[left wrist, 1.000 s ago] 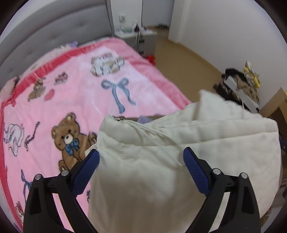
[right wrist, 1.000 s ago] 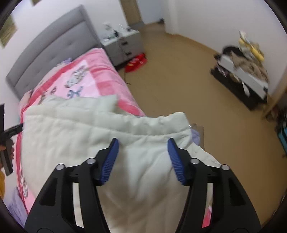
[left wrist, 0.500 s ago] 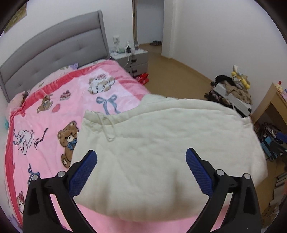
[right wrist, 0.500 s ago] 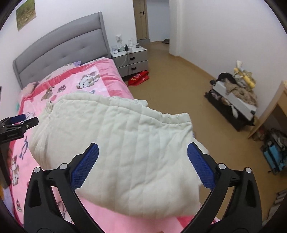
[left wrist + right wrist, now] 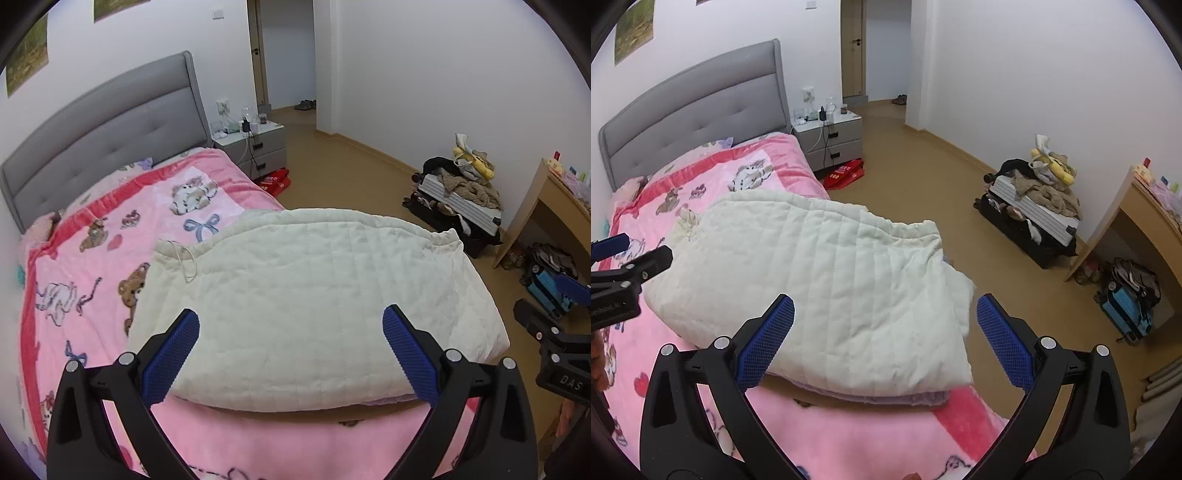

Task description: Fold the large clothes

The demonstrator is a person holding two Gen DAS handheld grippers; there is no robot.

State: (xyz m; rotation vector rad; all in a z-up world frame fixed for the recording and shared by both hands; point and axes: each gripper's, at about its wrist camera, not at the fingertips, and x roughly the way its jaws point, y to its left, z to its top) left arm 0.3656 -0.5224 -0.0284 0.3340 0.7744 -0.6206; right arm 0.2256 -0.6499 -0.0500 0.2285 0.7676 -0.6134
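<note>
A cream quilted garment (image 5: 314, 306) lies folded flat on the pink cartoon blanket (image 5: 110, 236) at the bed's right side; a drawstring shows at its far left corner. It also shows in the right wrist view (image 5: 827, 280), with a purple layer under its near edge. My left gripper (image 5: 291, 350) is open and empty, held above the garment's near edge. My right gripper (image 5: 886, 339) is open and empty, above the garment's near right corner. Each gripper shows at the edge of the other's view.
A grey headboard (image 5: 103, 136) and a nightstand (image 5: 255, 147) stand at the far end. Red bags (image 5: 846, 173) lie on the floor beside the bed. An open suitcase piled with clothes (image 5: 458, 195), a wooden desk (image 5: 554, 206) and a blue bag (image 5: 1130, 310) stand along the right wall.
Both grippers have opened, let go of the garment and pulled back and up. The garment has dropped and settled flat on the blanket.
</note>
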